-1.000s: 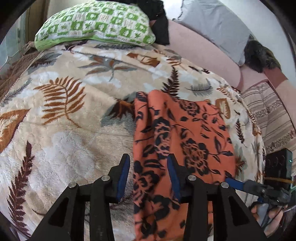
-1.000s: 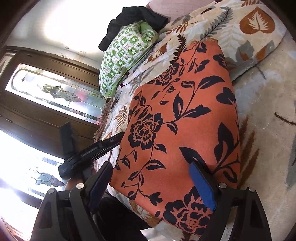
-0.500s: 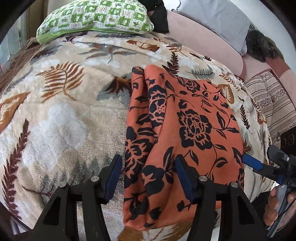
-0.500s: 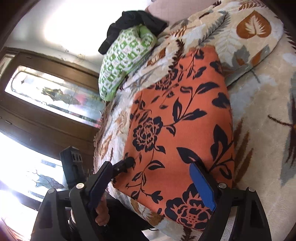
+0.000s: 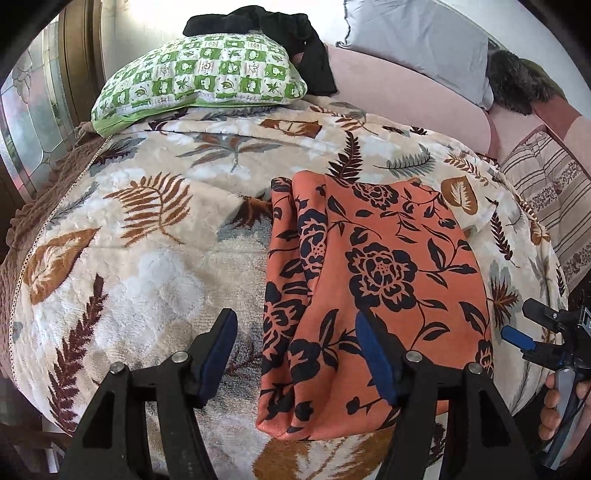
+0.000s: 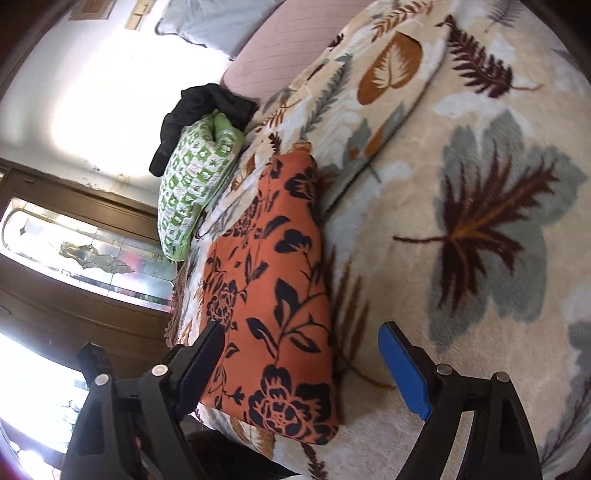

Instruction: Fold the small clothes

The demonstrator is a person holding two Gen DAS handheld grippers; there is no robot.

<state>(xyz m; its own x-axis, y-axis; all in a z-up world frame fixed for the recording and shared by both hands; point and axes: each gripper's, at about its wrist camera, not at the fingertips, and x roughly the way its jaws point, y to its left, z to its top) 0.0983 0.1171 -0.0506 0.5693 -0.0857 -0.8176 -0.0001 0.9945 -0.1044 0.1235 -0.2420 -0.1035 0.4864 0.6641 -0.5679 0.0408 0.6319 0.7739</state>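
Note:
An orange garment with black flowers (image 5: 373,280) lies folded flat on a leaf-patterned blanket (image 5: 147,236); it also shows in the right wrist view (image 6: 273,295). My left gripper (image 5: 295,354) is open and empty, hovering over the garment's near left edge. My right gripper (image 6: 303,373) is open and empty above the garment's near corner; it also shows at the right edge of the left wrist view (image 5: 524,328).
A green checked pillow (image 5: 199,77) with a black cloth (image 5: 280,33) lies at the blanket's far end. A grey cushion (image 5: 417,40) and pink sofa back (image 5: 406,96) stand behind. A striped cushion (image 5: 550,192) is at the right. A wooden glazed door (image 6: 85,254) shows beyond the bed.
Both grippers have pulled back and away from the garment, and their jaws stand wider. The garment stays flat on the blanket.

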